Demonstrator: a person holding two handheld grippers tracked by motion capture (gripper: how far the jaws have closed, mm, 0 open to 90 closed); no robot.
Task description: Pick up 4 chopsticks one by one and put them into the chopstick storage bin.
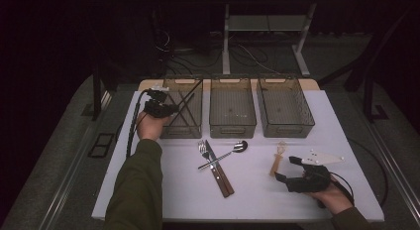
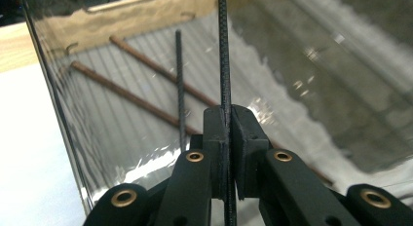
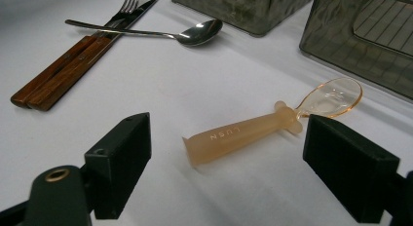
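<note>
high view: left gripper [image 1: 166,109] clamps black chopstick [image 2: 224,55] over leftmost bin [image 1: 193,123].

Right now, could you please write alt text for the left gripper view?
The left gripper is shut on a thin black chopstick over the left bin. Another black chopstick and two brown chopsticks lie inside.

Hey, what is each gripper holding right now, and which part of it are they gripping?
The left gripper is shut on a thin black chopstick, clamped partway along its shaft, at the left bin. The right gripper is open, holding nothing; the amber plastic spoon lies between its jaws.
</note>
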